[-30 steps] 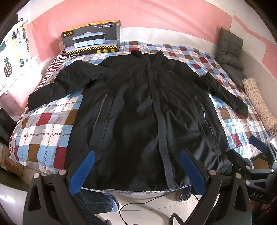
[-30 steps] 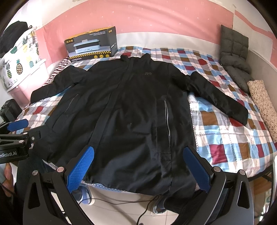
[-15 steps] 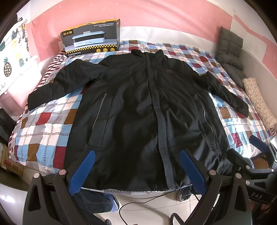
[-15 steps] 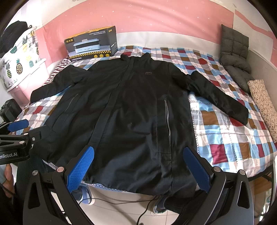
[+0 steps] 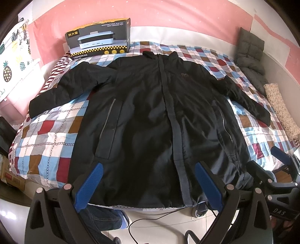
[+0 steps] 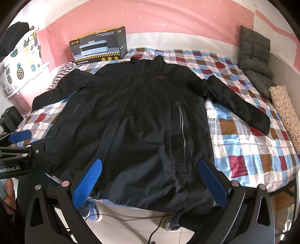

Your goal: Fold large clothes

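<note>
Jacket [image 5: 150, 112] position: black, front up, spread flat on the checked quilt [image 5: 46, 138], collar toward the pink wall [image 5: 168, 13], hem at the near bed edge and slightly over it.
Sleeves: both stretched outward; left cuff [image 5: 34, 108] near the quilt's left margin, right cuff [image 6: 262, 125] lies on open quilt.
Open room: wide bare quilt on the jacket's right side in the right wrist view; a narrower strip on its left.
Left gripper [image 5: 148, 184]: blue pads set wide apart, empty, hanging above the hem, clear of the cloth.
Right gripper [image 6: 150, 181]: jaws likewise wide, nothing between them, over the hem.
Box [image 5: 99, 40]: printed appliance carton on the bed head, just behind the left shoulder.
Grey cushion [image 6: 255, 62]: against the wall at the right; rolled floral cloth [image 6: 285, 114] beside it.
View difference: left wrist view shows the right gripper at its lower right edge; right wrist view shows the left gripper at its left edge, plus part of a hand [image 6: 8, 191].
Floor: cable [image 6: 157, 225] and blue shoes [image 6: 93, 212] below the hem.
Hidden: jacket back, and the quilt beneath it.
Hard to read: chest logo [image 6: 160, 77].
</note>
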Demonstrator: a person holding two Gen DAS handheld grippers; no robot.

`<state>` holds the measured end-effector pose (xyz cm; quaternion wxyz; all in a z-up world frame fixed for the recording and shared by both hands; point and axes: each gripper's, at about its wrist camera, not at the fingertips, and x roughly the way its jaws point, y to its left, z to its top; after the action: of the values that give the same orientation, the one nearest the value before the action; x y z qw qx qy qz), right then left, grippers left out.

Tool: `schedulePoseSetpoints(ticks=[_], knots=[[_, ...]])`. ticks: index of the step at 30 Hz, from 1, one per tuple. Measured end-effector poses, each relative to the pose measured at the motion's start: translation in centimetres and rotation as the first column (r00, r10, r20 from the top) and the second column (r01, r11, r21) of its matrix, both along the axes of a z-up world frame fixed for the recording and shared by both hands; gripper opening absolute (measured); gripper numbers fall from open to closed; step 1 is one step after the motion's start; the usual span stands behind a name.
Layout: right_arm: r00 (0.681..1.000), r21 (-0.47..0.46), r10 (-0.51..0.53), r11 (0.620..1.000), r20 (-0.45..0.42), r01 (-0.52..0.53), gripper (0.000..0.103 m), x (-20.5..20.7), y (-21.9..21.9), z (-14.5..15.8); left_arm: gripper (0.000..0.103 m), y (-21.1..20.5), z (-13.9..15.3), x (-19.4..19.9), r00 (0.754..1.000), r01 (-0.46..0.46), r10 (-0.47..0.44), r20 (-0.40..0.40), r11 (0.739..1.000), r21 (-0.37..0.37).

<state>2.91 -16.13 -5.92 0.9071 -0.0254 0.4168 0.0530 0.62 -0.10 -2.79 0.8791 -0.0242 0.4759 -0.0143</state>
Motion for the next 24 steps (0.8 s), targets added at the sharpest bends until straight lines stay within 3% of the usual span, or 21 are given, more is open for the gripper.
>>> schedulePoseSetpoints(ticks=[8,24], knots=[[1.000,-0.004,0.009,1.000,-0.018,-0.009,0.103,1.3,0.0,-0.1,0.100,1.1,-0.8,1.4,1.000,-0.013,0.013,-0.025,1.000,-0.024],[0.997,-0.057,0.080,0.995,-0.022,-0.081,0.102,7.7,2.5,-1.1,0.100,7.6,-3.3,7.1,0.988,-0.151,0.149,-0.032,0.987,-0.050]])
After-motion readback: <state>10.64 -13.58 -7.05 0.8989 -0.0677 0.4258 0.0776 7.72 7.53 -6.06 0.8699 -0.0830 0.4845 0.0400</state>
